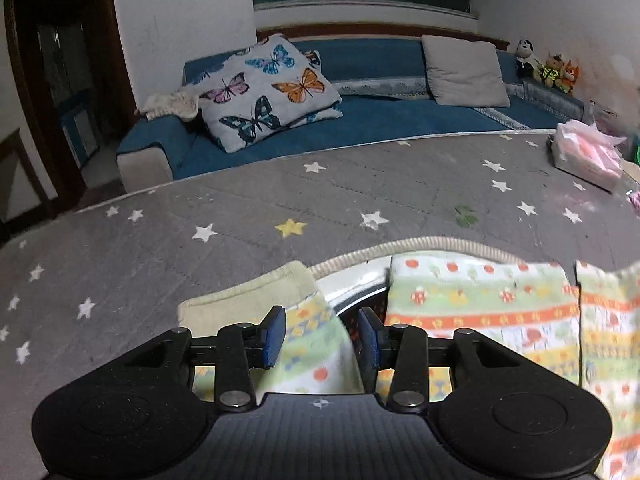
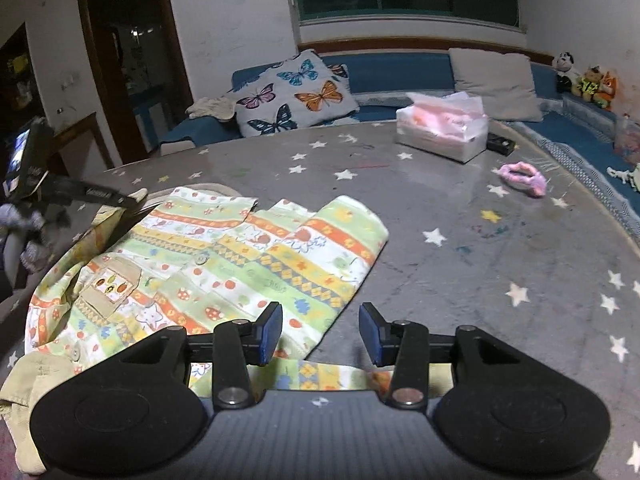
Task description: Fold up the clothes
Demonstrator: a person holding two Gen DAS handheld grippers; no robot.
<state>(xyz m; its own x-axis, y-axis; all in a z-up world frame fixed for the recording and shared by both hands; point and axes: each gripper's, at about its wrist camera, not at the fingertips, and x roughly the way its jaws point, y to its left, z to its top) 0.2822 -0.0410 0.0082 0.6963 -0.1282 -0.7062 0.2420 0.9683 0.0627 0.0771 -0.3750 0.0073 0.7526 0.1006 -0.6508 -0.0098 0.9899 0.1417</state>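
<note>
Patterned cotton shirt [image 2: 208,264] lies spread on the grey surface [image 2: 460,272], long axis slanting from near-left to far-right. Left gripper [image 1: 322,336], jaws parted, straddles a sleeve [image 1: 308,336]; right gripper [image 2: 320,330], also agape, hovers at the hem corner.

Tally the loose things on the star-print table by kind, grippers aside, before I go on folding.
Shirts: 1, the patterned shirt
Tissue packs: 1, the tissue pack
Pink fuzzy items: 1, the pink band
Small dark boxes: 1, the dark box behind the tissue pack
Total: 4
</note>
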